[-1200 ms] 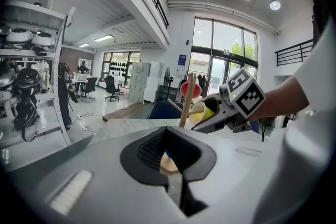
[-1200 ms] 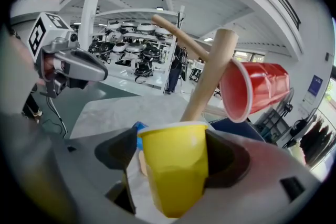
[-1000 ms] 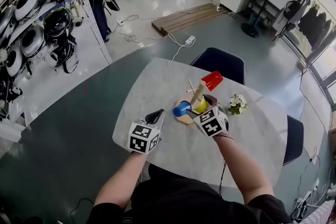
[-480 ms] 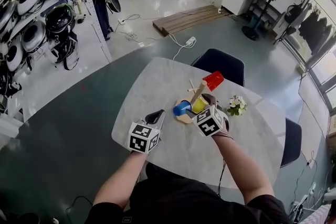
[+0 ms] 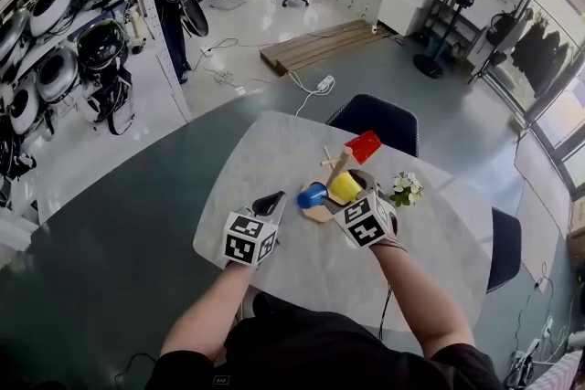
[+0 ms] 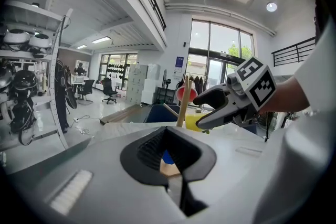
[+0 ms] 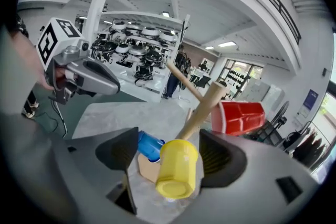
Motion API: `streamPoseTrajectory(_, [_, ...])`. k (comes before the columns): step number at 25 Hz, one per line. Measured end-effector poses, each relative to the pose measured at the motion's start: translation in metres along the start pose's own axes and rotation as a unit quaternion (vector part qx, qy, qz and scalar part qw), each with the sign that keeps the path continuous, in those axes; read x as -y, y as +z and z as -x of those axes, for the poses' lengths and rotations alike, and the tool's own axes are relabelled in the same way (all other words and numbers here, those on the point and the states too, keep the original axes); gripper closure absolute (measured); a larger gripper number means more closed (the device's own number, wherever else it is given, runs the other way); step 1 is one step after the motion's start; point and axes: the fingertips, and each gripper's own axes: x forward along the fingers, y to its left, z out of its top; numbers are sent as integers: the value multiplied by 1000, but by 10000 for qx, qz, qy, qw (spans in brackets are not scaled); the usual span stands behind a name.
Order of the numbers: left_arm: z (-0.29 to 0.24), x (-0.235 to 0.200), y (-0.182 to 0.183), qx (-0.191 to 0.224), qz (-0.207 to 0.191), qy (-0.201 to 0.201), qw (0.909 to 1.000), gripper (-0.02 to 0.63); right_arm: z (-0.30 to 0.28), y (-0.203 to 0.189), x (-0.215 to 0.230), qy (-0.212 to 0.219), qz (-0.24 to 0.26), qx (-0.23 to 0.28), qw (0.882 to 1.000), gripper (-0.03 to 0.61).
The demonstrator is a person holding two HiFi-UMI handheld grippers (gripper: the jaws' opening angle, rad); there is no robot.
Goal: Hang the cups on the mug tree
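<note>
A wooden mug tree (image 5: 336,167) stands on the marble table (image 5: 274,151). A red cup (image 5: 363,144) sits on a high peg and a blue cup (image 5: 313,195) on a low one. In the right gripper view, a yellow cup (image 7: 177,168) lies between the wide jaws of my right gripper (image 7: 170,157), bottom toward the camera and mouth toward the post (image 7: 202,110). The left pad stands clear of the yellow cup and the right pad is very close, so the gripper is open. My left gripper (image 5: 273,202) is shut and empty, left of the tree.
A small pot of white flowers (image 5: 405,188) stands on the table right of the tree. Dark chairs (image 5: 375,119) stand at the far and right edges. Shelves of helmets (image 5: 64,41) line the left wall.
My right gripper has risen a little by the tree, and more of the yellow cup shows between its jaws. The left gripper has stayed in place, shut.
</note>
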Motion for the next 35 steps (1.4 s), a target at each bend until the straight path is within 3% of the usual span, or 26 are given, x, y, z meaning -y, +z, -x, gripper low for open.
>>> streamPoseTrajectory(5, [2,0,23,167,-167,-50,9997,603,26,8,4,-195,-150,325,9992,213])
streamPoseTrajectory(8, [7,-3,35,239,-253,-69,9994,603,45,14,5,-313,-681,768,9942,213])
streamPoseTrajectory(12, [18,-10,50,318,-364,-70,9988,603,72,22,7,-417,-1615,1460,9751,213])
streamPoseTrajectory(17, [31,-14,70,440,-587,-196,9971,603,95,28,17,-716,-2328,2014,9487,223])
streamPoseTrajectory(19, [37,-16,74,481,-625,-264,9965,603,104,30,19,-865,-2527,2193,9384,273])
streamPoseTrajectory(21, [44,-17,78,542,-650,-316,9959,603,112,31,20,-1015,-2612,2343,9309,404])
streamPoseTrajectory(25, [54,-27,91,704,-653,-199,9952,603,125,38,21,-1242,-2521,2602,9237,447])
streamPoseTrajectory(30, [67,-25,104,887,-547,9,9946,603,137,36,18,-1018,-2755,2806,9138,525])
streamPoseTrajectory(35, [58,-10,107,948,-414,71,9946,603,141,31,19,-795,-2596,2727,9230,565])
